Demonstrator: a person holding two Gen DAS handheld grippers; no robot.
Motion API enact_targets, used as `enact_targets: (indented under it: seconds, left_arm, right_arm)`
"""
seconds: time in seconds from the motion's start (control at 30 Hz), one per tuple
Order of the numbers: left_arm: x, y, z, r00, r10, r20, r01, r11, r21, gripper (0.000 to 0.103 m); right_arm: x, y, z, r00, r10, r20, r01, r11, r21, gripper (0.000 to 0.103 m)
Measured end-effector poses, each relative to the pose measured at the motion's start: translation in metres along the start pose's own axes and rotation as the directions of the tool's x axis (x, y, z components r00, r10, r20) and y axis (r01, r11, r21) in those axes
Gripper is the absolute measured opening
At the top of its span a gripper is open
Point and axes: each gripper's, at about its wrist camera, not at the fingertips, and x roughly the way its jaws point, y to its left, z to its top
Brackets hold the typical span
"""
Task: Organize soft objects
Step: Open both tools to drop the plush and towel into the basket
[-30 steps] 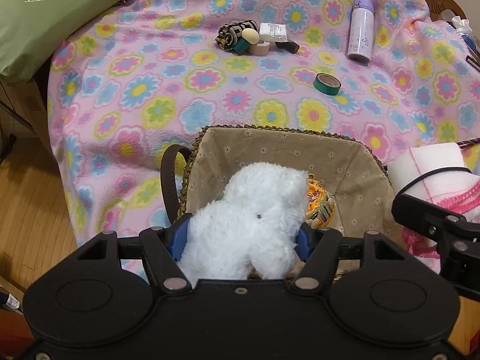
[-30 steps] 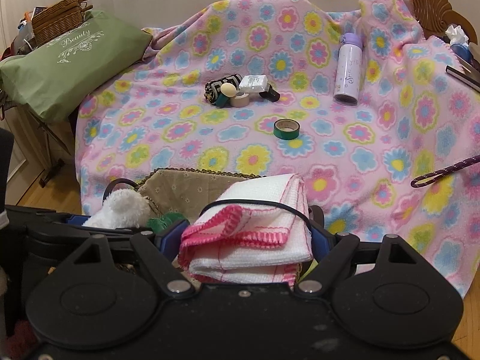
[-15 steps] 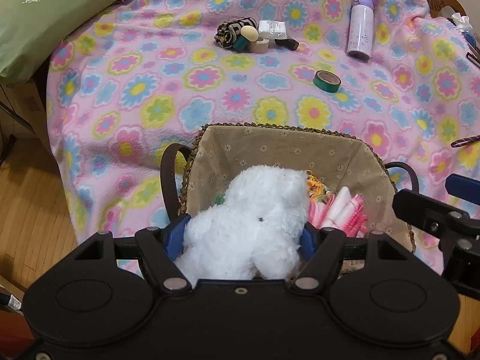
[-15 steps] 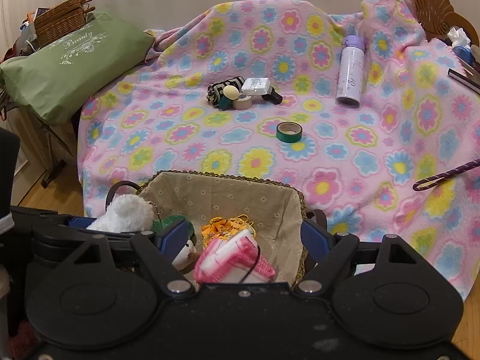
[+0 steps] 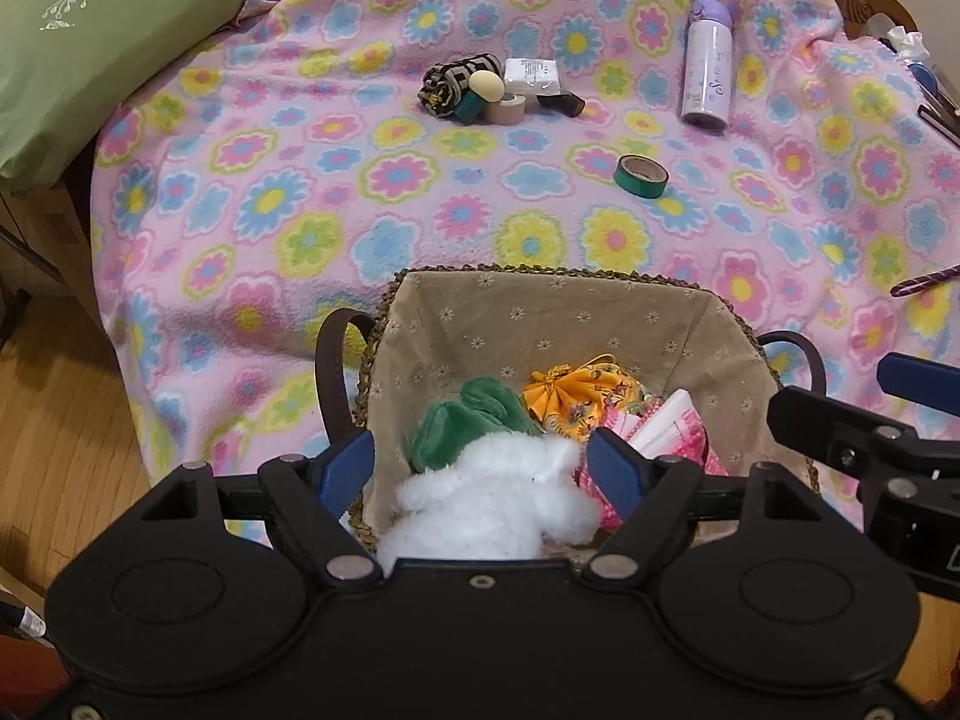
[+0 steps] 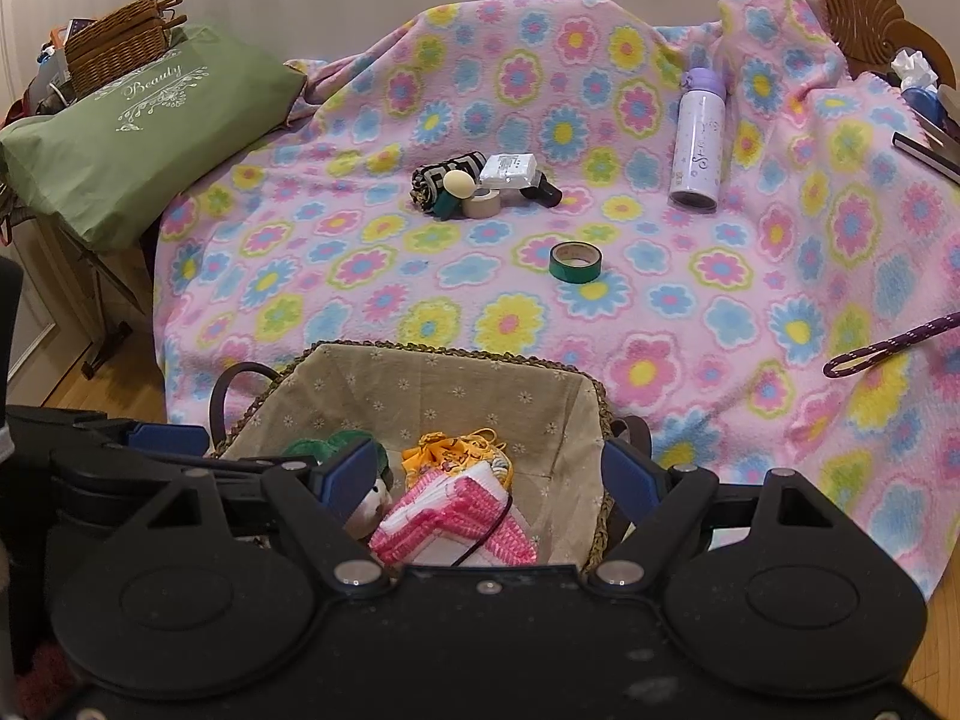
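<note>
A lined wicker basket [image 5: 540, 273] sits at the blanket's near edge, below both grippers. My left gripper [image 5: 480, 468] hangs over its near left side, jaws opening. The white plush toy [image 5: 492, 498] lies low between them, and the pads do not press on it. Behind it lie a green soft toy [image 5: 462, 420] and an orange pouch [image 5: 576, 396]. The pink-and-white folded towel [image 6: 456, 516] rests in the basket [image 6: 432, 351] under my right gripper [image 6: 486, 474], which stands open and holds nothing.
On the flowered blanket [image 6: 360, 264] are a green tape roll [image 6: 575, 262], a lilac bottle [image 6: 699, 138] and a cluster of small items [image 6: 480, 177]. A green pillow [image 6: 138, 126] lies at the left. A purple cord [image 6: 888, 348] lies at the right.
The left jaws have widened and the white plush has sunk from between them into the basket. The towel has dropped out of the right gripper and now lies in the basket.
</note>
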Motion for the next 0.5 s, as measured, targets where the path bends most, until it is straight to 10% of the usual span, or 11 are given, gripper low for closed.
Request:
enact_targets:
  seconds: [0.5]
  left_arm:
    - [0.0010, 0.0009, 0.0004, 1.000, 0.002, -0.006, -0.002, 1.000, -0.006, 0.074]
  right_arm:
    - [-0.0004, -0.0010, -0.0003, 1.000, 0.001, 0.000, -0.001, 1.000, 0.003, 0.082]
